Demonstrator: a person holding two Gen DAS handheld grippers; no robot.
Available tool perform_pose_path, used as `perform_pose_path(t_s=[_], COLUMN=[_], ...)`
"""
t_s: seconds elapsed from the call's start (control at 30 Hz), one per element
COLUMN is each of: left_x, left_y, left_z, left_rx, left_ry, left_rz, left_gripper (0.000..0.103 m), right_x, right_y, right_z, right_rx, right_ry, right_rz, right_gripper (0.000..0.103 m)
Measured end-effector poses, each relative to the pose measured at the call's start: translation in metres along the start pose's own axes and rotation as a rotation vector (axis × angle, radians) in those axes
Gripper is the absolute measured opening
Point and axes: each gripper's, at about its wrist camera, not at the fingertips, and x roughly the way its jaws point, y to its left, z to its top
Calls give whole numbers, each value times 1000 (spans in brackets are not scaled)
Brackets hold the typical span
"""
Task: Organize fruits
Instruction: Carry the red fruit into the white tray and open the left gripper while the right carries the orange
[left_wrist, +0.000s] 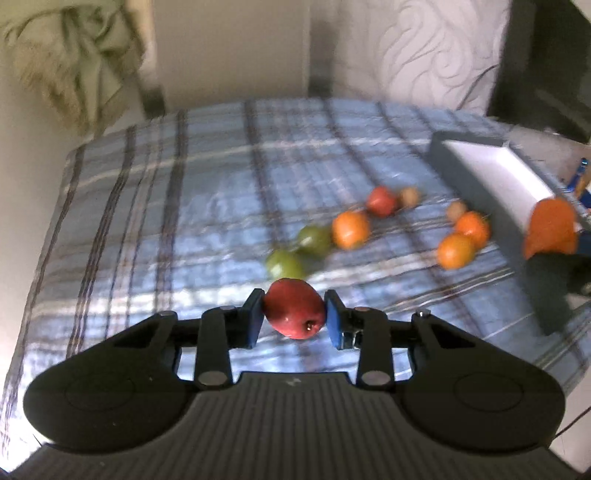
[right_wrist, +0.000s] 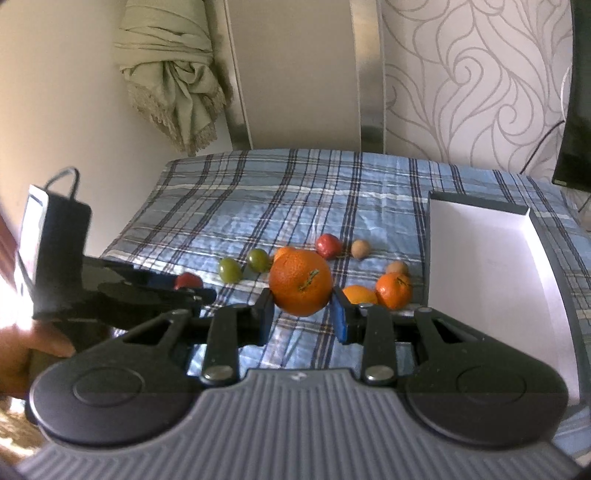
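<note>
The left gripper (left_wrist: 294, 315) has its jaws clamped on a red apple (left_wrist: 294, 313); the right gripper (right_wrist: 301, 308) clamps an orange (right_wrist: 300, 282). Both fruits hang above the plaid surface (right_wrist: 295, 192), the box (right_wrist: 480, 251) to the right. Round skins could slip, roll and scatter the loose fruit below.

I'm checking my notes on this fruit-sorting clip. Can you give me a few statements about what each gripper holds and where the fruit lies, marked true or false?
1. The left gripper is shut on a red apple. True.
2. The right gripper is empty. False: it grips an orange.
3. The box already holds several fruits. False: the part in view is bare.
4. Two green fruits lie side by side on the checked cloth. True.
</note>
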Motion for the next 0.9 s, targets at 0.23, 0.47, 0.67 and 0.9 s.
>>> perform_pose_path(t_s=[0.23, 0.47, 0.67, 0.9], left_x=[-3, 14, 30, 66], left_y=[-49, -110, -165, -210], left_z=[29, 59, 77, 85], left_rx=[79, 148, 232, 296], left_ry=[-52, -80, -111, -91], left_rz=[-113, -230, -308, -324], left_gripper=[40, 40, 40, 40], right_x=[-15, -41, -60, -73], right_y=[-21, -50, -66, -80], right_z=[-7, -18, -27, -34], right_rx=[42, 94, 120, 144], right_ry=[-8, -25, -34, -25], right_rz=[-73, -182, -264, -335], right_gripper=[35, 35, 35, 35])
